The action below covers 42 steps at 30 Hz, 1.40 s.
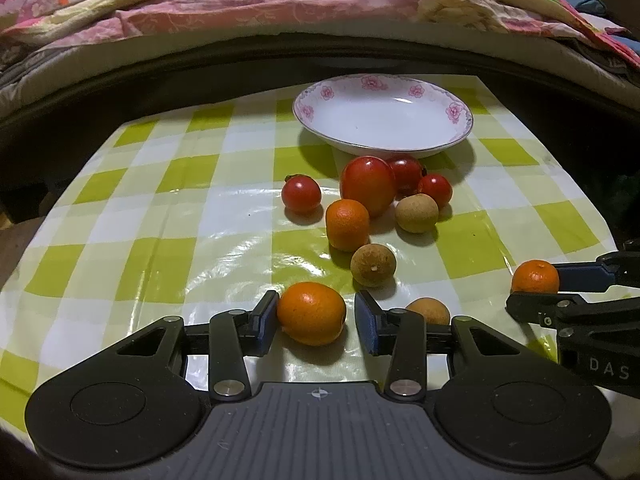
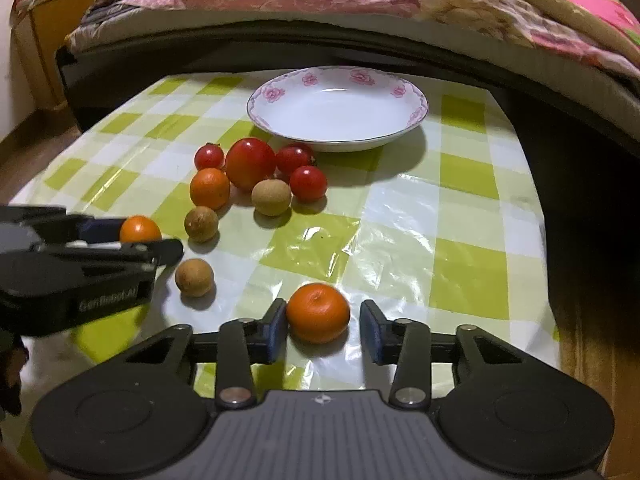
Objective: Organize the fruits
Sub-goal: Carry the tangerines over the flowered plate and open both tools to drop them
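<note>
An orange (image 1: 311, 314) lies on the checked cloth between the pads of my left gripper (image 1: 316, 312). Its left pad touches the fruit, and a thin strip of cloth shows at the right pad. My right gripper (image 2: 323, 320) straddles another orange (image 2: 318, 313) the same way, with a narrow gap at its right pad. Each gripper shows side-on in the other's view: the left gripper (image 2: 144, 236) and the right gripper (image 1: 536, 288). An empty floral plate (image 2: 256, 104) stands behind the fruit. Beyond the grippers lie a third orange (image 1: 347, 224), three brown longans and several red tomatoes.
The small table's green-checked plastic cloth (image 2: 460, 240) is bare on its right half and its far left. A bed with pink and yellow bedding (image 1: 280, 4) runs close behind the table. The table edges drop off at both sides.
</note>
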Available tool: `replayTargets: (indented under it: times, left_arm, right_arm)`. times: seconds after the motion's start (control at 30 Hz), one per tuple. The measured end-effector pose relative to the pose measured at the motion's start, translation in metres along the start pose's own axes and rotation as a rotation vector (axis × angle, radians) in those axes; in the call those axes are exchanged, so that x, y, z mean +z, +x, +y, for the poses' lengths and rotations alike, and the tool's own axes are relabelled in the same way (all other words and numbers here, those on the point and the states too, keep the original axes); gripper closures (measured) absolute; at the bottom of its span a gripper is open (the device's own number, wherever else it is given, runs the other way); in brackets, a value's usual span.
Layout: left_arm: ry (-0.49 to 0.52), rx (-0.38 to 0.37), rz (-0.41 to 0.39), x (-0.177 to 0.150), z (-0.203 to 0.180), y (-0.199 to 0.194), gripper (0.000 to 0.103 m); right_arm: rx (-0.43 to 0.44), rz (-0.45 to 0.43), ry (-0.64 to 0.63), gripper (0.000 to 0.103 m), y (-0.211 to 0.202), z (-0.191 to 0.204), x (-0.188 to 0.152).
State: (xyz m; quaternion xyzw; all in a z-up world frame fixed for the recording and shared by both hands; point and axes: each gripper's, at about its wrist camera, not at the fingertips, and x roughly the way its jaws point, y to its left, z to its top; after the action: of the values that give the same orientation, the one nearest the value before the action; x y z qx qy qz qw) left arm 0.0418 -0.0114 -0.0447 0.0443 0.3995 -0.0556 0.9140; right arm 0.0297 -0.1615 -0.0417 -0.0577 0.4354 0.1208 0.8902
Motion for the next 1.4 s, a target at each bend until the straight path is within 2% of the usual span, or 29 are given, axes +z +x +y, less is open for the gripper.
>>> replayTargets:
  times: [0.23,0.5,0.63,0.77,0.87,1.0,1.13,1.4]
  left_arm:
    - [-0.003,-0.015,0.011,0.0,0.001,-0.001,0.06]
    - [0.002,-0.002,0.028,0.0,-0.001,-0.004,0.061]
    - [-0.041,-0.001,0.082,0.003,0.002,-0.01,0.061]
    - [-0.07,-0.017,0.067,0.006,0.01,-0.014,0.061]
    - [-0.113,-0.043,0.059,0.016,0.015,-0.012,0.061]
    - [-0.127,-0.074,0.021,0.039,0.012,-0.008,0.061]
    - [-0.129,-0.097,-0.01,0.063,0.009,0.0,0.061]
    - [-0.117,-0.099,-0.037,0.098,0.005,0.025,0.062]
  right_arm:
    - [0.016,0.009,-0.004,0.067,-0.001,0.0,0.001]
    - [0.04,0.023,-0.013,0.068,0.001,0.004,0.007]
    - [0.041,0.03,-0.008,0.068,-0.004,0.004,0.012]
    - [0.05,-0.004,0.008,0.068,-0.013,0.004,0.022]
    - [0.055,-0.018,0.009,0.068,-0.012,0.004,0.029]
    - [0.072,-0.015,0.026,0.068,-0.003,0.001,0.044]
    - [0.077,-0.05,0.039,0.068,0.002,-0.006,0.062]
    - [0.077,-0.108,0.068,0.068,0.021,-0.03,0.1]
